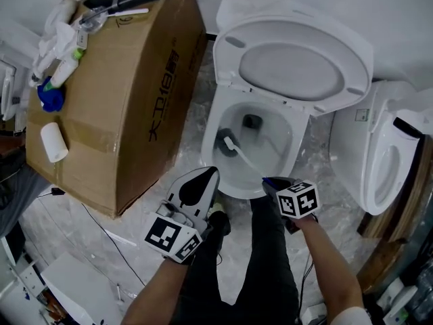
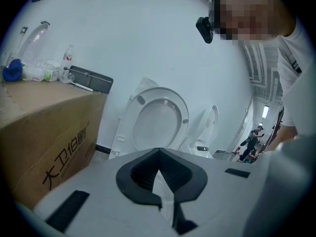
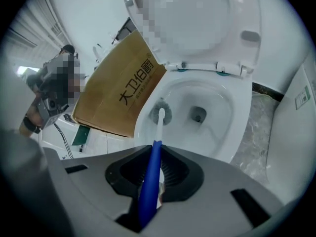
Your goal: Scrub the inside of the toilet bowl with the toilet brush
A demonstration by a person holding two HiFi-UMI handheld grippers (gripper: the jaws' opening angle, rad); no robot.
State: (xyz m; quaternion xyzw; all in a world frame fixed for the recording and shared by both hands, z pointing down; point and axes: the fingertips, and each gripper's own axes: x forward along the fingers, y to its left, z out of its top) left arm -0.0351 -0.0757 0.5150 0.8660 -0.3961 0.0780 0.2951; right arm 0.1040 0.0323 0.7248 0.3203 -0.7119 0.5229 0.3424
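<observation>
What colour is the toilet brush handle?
Blue toilet brush handle, white further down; right gripper view.

Cardboard box (image 1: 128,107): black characters 大卫伯爵 printed along its side face, legible in all three views. Small label (image 1: 362,115) on the neighbouring toilet (image 1: 379,161): print too small to read.

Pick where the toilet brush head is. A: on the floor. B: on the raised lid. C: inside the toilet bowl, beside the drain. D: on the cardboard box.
C: the toilet brush head sits inside the toilet bowl beside the drain, its handle clamped by the right gripper.
</observation>
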